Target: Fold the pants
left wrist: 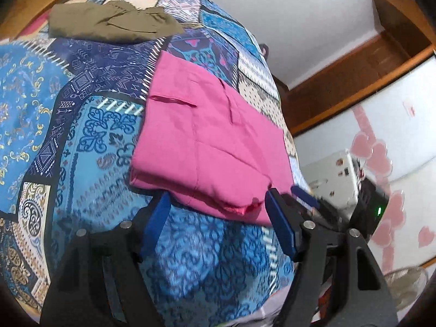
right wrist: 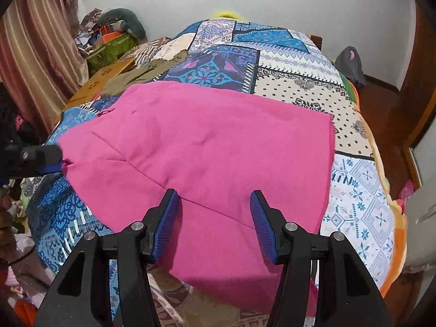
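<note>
Pink pants [left wrist: 207, 141] lie folded flat on a patchwork bedspread [left wrist: 81, 109]; they fill the middle of the right wrist view [right wrist: 212, 147]. My left gripper [left wrist: 218, 204] is open and empty, just short of the pants' near edge. It shows at the left edge of the right wrist view [right wrist: 41, 158], beside the pants' corner. My right gripper [right wrist: 214, 199] is open and empty, hovering over the pants' near part. Its fingers show at the right of the left wrist view [left wrist: 305, 196], beside the pants' corner.
Olive-green pants [left wrist: 109, 21] lie crumpled at the far side of the bed, also in the right wrist view [right wrist: 141, 73]. A cardboard box [right wrist: 100, 81] and a clutter pile [right wrist: 109, 38] stand beyond the bed by the curtain. Wooden door frame [left wrist: 354, 76] stands at right.
</note>
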`<state>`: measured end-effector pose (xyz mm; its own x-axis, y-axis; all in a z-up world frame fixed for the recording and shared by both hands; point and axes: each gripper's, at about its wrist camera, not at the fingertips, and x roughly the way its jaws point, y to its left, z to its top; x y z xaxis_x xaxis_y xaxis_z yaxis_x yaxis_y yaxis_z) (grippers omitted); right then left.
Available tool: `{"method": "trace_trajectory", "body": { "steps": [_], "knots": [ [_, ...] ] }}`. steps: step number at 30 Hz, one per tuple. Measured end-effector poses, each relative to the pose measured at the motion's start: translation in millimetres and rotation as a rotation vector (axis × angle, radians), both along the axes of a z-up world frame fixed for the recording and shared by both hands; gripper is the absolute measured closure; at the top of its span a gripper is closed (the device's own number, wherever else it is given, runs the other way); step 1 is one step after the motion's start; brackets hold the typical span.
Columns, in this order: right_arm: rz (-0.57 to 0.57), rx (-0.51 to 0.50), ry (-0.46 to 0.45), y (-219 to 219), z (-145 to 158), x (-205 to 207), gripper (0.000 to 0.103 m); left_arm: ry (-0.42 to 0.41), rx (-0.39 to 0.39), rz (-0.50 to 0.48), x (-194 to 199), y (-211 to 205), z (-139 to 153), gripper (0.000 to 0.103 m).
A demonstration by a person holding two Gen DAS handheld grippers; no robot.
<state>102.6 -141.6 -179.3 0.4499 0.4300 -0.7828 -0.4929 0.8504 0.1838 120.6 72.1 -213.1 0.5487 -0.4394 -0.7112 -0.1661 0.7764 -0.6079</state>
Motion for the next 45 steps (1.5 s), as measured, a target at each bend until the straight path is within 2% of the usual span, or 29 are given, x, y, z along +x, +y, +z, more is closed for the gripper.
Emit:
{"method": "trace_trajectory", "body": {
  "steps": [3, 8, 10, 11, 12, 14, 16, 23, 31, 34, 36, 40, 41, 42, 43, 45],
  "knots": [
    [-0.001, 0.008, 0.004, 0.2, -0.4, -0.3, 0.052, 0.014, 0.003, 0.018, 8.9, 3.4, -2.5, 0.033],
    [-0.004, 0.026, 0.014, -0.7, -1.0, 0.4, 0.052, 0.029, 0.079, 0.028, 28.8, -0.3, -5.2, 0.036],
    [-0.005, 0.032, 0.018, -1.5, -1.5, 2.1, 0.052, 0.036, 0.126, 0.035, 33.9, -0.8, -6.0, 0.050],
    [-0.004, 0.035, 0.019, -1.8, -1.6, 2.4, 0.052, 0.037, 0.150, 0.034, 36.2, -1.9, -6.6, 0.054],
    [-0.004, 0.038, 0.022, -2.2, -1.6, 2.9, 0.052, 0.037, 0.165, 0.037, 36.4, -1.5, -7.2, 0.063],
    [-0.003, 0.042, 0.027, -2.8, -1.5, 4.1, 0.052, 0.030, 0.188, 0.035, 37.7, -0.9, -7.4, 0.069],
    [-0.001, 0.042, 0.030, -2.6, -0.9, 5.0, 0.052, 0.016, 0.214, 0.033, 36.9, -0.5, -5.8, 0.083],
    [0.025, 0.026, 0.025, 6.6, 2.2, 8.2, 0.052, -0.035, 0.295, 0.025, 13.6, 1.1, 6.9, 0.086],
    [0.139, -0.012, -0.019, 50.7, 9.0, 7.1, 0.052, -0.026, 0.311, 0.101, -39.8, 23.8, 17.2, 0.087],
    [0.164, -0.056, -0.068, 64.9, 9.8, 4.7, 0.052, -0.008, 0.248, 0.098, -49.9, 33.6, 12.0, 0.081],
    [0.166, -0.056, -0.065, 66.0, 9.4, 6.2, 0.052, 0.009, 0.200, 0.100, -52.1, 38.6, 6.2, 0.073],
    [0.162, -0.034, -0.042, 62.1, 7.6, 9.4, 0.052, 0.044, 0.092, 0.125, -54.9, 46.0, -10.2, 0.068],
    [0.162, -0.033, -0.042, 62.2, 7.1, 10.2, 0.052, 0.042, 0.057, 0.140, -56.2, 48.3, -12.4, 0.066],
    [0.164, -0.033, -0.043, 63.1, 7.4, 9.7, 0.052, 0.040, 0.011, 0.158, -57.9, 51.4, -15.3, 0.057],
    [0.166, -0.035, -0.046, 63.3, 6.9, 9.7, 0.052, 0.041, -0.056, 0.179, -59.4, 55.5, -19.4, 0.054],
    [0.168, -0.035, -0.047, 64.4, 7.7, 9.2, 0.052, 0.050, -0.081, 0.190, -61.7, 57.1, -18.3, 0.054]
  ]
}}
